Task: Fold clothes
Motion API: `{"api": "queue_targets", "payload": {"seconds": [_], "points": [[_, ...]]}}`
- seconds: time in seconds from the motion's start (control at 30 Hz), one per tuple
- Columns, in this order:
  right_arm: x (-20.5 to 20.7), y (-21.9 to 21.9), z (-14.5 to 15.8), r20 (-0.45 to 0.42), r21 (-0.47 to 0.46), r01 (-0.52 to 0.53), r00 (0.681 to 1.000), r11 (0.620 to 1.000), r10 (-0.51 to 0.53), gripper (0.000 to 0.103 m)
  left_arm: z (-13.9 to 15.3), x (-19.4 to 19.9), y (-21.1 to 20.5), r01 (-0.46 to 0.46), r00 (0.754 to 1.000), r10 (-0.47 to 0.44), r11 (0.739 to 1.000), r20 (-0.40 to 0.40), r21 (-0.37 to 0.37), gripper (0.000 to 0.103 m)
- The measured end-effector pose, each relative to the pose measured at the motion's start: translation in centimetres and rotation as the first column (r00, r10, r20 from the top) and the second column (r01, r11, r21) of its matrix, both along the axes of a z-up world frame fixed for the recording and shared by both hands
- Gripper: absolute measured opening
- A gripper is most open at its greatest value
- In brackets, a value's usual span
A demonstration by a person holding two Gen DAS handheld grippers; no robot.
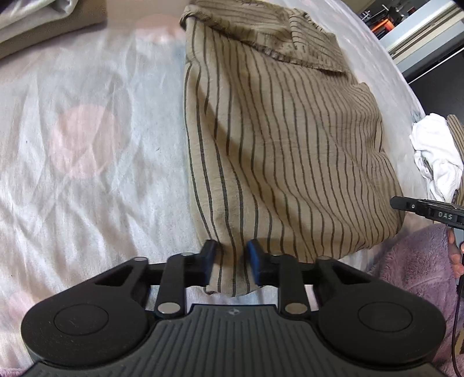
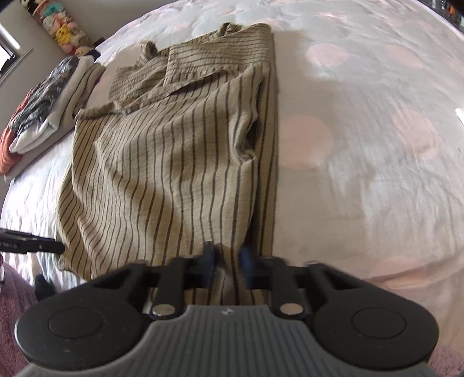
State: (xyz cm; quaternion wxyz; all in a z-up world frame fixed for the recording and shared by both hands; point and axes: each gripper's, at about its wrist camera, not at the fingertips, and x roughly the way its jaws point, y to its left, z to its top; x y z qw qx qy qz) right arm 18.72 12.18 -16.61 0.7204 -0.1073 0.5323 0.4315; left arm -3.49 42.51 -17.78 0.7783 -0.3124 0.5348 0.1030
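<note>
Left wrist view: the left tool (image 1: 231, 258) has its two fingers drawn in on the near hem of the striped garment (image 1: 290, 139), a narrow bunch of cloth pinched between the pads. The garment runs straight away from the tool, its long axis along the stripes, with most of its width off to the tool's right and the rumpled collar end farthest off. The right tool (image 1: 429, 213) shows only as a black tip at the far right, level with the same hem. Left of the tool lies bare bedsheet (image 1: 87, 145), white with pale pink dots; a white crumpled cloth (image 1: 435, 156) sits beyond the garment's right edge.

Right wrist view: the right tool (image 2: 227, 261) is nearly closed on the hem as well, cloth gathered between the blurred fingers. From here the garment spreads ahead and to the tool's left, its folded edge running straight forward just to the right. The coming fold, I judge, turns on carrying this near hem forward along that axis, both tools sharing it. Beyond the garment's left side a stack of folded clothes (image 2: 49, 110) rests on the bed; soft toys (image 2: 62, 26) line the wall behind.
</note>
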Motion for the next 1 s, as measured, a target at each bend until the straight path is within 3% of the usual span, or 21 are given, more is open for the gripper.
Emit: {"api": "queue_targets", "payload": {"seconds": [0.13, 0.43, 0.63, 0.8, 1.0], "points": [[-0.3, -1.1, 0.9, 0.024, 0.053, 0.023, 0.999, 0.998, -0.024, 0.002, 1.5, -0.6, -0.4, 0.016, 0.997, -0.017, 1.0, 0.069, 0.02, 0.002], [-0.8, -4.6, 2.9, -0.041, 0.127, 0.062, 0.998, 0.99, -0.057, 0.001, 3.9, -1.7, -0.5, 0.075, 0.985, -0.07, 0.997, 0.158, -0.024, 0.0], [-2.5, -5.8, 4.2, -0.026, 0.12, -0.012, 1.0, 0.993, 0.016, 0.001, 4.2, -2.2, -1.2, 0.199, 0.978, -0.196, 0.979, 0.069, -0.035, 0.0], [-4.3, -3.8, 3.8, 0.101, -0.029, -0.114, 0.988, 0.993, 0.116, 0.002, 2.4, -1.1, -2.0, 0.252, 0.966, -0.252, 0.968, -0.048, -0.014, 0.0], [-4.6, -1.2, 2.1, 0.138, -0.178, -0.178, 0.969, 0.968, 0.204, 0.002, 0.3, 0.1, -2.5, 0.268, 0.951, -0.267, 0.963, -0.155, -0.014, 0.0]]}}
